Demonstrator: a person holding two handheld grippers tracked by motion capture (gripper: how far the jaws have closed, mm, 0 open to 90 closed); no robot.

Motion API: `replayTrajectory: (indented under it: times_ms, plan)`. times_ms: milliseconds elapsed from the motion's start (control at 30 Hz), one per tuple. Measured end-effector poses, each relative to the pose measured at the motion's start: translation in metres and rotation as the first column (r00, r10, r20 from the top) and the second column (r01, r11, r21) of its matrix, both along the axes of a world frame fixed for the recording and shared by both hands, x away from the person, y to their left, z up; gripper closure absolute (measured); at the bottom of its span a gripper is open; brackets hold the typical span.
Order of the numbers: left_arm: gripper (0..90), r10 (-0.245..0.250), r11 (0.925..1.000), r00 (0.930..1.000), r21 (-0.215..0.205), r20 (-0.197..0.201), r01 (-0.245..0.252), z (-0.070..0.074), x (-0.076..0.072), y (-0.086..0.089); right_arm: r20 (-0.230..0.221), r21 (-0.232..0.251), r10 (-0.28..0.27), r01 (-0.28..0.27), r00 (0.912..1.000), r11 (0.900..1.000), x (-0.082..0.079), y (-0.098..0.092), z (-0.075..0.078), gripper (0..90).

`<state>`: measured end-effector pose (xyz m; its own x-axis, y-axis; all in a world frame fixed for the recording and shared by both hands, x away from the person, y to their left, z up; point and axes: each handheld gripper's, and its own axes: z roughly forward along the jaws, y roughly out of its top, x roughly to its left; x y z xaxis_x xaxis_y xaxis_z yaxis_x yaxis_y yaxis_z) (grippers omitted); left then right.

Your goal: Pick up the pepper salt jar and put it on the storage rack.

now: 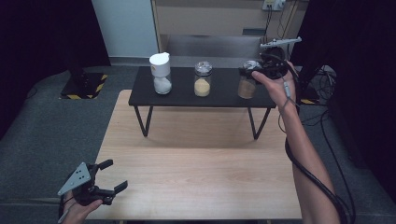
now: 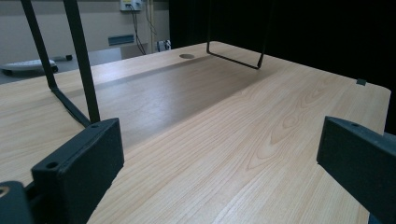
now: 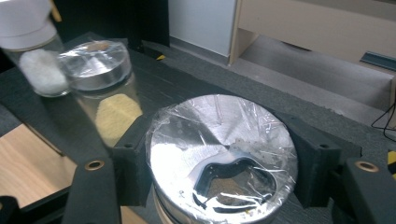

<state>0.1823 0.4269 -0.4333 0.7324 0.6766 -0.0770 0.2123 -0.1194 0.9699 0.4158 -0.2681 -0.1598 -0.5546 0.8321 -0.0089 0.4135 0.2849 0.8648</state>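
Left claw (image 1: 109,176) hangs open over the near left corner of the wooden bench (image 1: 201,182). Far right, right claw (image 1: 251,71) is clamped around the silver lid (image 3: 223,154) of the brown-filled jar (image 1: 246,87) on the black shelf (image 1: 182,95), yellow jar (image 1: 202,79) and white jar (image 1: 161,73) lined up alongside.

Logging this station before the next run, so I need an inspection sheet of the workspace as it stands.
Surface: light wooden table, bare; black shelf stands on it.
Job's things: three jars on the shelf: white-lidded jar, middle jar of yellow powder, right jar with a foil lid.
Clutter: nothing seen.
Grippers: right tongs around the right jar's lid; left tongs open, empty.
Cables: one trails along the right forearm.
Surroundings: grey floor, dark curtains.
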Motion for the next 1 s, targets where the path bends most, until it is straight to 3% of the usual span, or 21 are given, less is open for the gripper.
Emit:
replayTrajectory:
  times_ms: [333, 1000]
  plan:
    - [0.0, -0.002, 1.0, 1.0, 0.0, -0.001, 0.002, 0.0, 0.0, 0.0, 0.007, 0.024, -0.056, 0.056, 0.9984, 0.998, 0.01, 0.004, -0.01, 35.5]
    - [0.0, -0.008, 1.0, 1.0, -0.005, -0.002, 0.008, -0.001, 0.001, 0.001, -0.013, -0.004, -0.075, 0.075, 0.9971, 0.997, 0.025, 0.012, -0.022, 35.4]
